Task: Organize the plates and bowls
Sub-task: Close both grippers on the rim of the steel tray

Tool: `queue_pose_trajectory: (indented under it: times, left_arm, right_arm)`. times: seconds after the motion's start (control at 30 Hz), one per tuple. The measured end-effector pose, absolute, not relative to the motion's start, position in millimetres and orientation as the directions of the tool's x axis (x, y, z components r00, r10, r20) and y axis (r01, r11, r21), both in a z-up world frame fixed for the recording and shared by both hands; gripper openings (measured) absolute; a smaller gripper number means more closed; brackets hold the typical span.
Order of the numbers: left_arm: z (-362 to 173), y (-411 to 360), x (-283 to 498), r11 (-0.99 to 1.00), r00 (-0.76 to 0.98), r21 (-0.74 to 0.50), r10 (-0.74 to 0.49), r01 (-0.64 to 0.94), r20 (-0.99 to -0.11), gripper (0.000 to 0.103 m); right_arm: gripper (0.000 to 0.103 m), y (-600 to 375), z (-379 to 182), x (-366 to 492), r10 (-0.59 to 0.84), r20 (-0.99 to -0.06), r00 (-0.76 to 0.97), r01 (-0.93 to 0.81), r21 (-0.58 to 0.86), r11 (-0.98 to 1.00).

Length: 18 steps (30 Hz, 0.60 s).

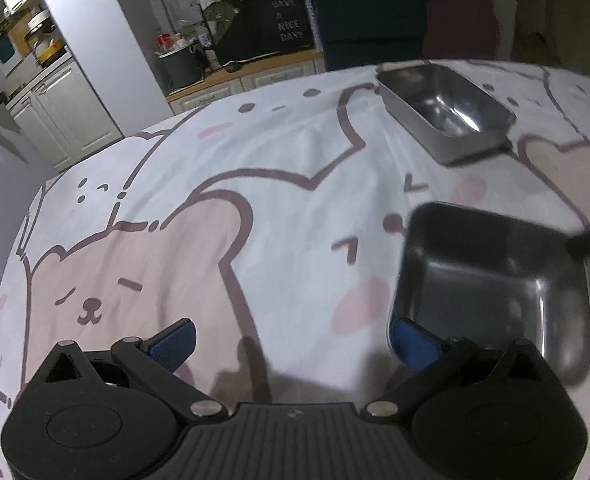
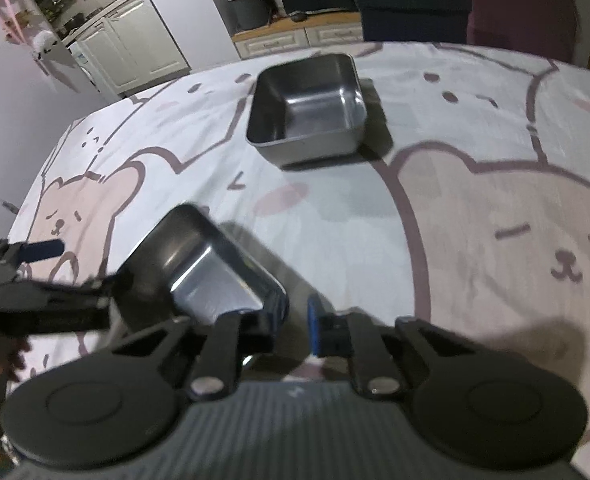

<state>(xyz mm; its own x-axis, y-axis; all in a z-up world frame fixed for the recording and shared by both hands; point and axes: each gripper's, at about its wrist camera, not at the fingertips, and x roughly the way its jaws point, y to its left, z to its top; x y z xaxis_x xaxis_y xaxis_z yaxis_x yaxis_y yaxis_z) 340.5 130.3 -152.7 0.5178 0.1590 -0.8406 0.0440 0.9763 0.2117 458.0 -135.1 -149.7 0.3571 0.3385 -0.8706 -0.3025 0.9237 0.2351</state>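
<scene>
a bear-print tablecloth point(image 1: 279, 148) covers the table, with kitchen cabinets and a dark cloth reading "have a nice day" beyond its far edge. the near metal dish point(image 2: 199, 268) is blurred and tilted, its right corner wall between the right gripper point(image 2: 297, 316) fingers, which look narrowed on it, though contact is hard to make out. the left gripper point(image 1: 295, 340) is spread wide, its right pad at the dish's left rim. a second metal dish point(image 2: 309, 108) sits farther back.
</scene>
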Motion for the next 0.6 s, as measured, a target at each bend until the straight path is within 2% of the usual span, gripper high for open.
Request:
queue_pose_trajectory:
  times: [0.23,0.3,0.33,0.4,0.5,0.6]
  left_arm:
    - [-148.4,122.2,317.5,0.963,0.516,0.246,0.158,0.106,-0.842,0.103]
    - [-145.4,124.0,316.5,0.97,0.521,0.22,0.136,0.103,-0.843,0.1]
    - [-143.6,125.5,317.3,0.975,0.524,0.198,0.119,0.097,-0.843,0.097]
    - [-141.2,128.3,320.9,0.986,0.527,0.148,0.085,0.079,-0.846,0.092]
    - [-139.8,133.1,327.6,0.997,0.524,0.073,0.043,0.036,-0.851,0.08]
    - [-141.2,144.2,334.1,0.998,0.502,-0.065,-0.044,-0.026,-0.864,0.066]
  right_arm:
    - [0.015,-116.3,-151.9,462.3,0.35,-0.845,0.405,-0.351,0.209,0.913]
    - [0.019,-114.5,-152.7,462.2,0.349,-0.845,0.405,-0.336,0.217,0.917]
    - [0.019,-113.9,-153.1,462.1,0.353,-0.848,0.396,-0.329,0.228,0.916]
    - [0.028,-114.3,-154.0,461.6,0.368,-0.853,0.369,-0.309,0.26,0.915]
    - [0.028,-115.9,-151.8,457.1,0.362,-0.863,0.351,-0.28,0.272,0.921]
    - [0.026,-118.2,-155.0,456.5,0.367,-0.874,0.319,-0.245,0.298,0.923]
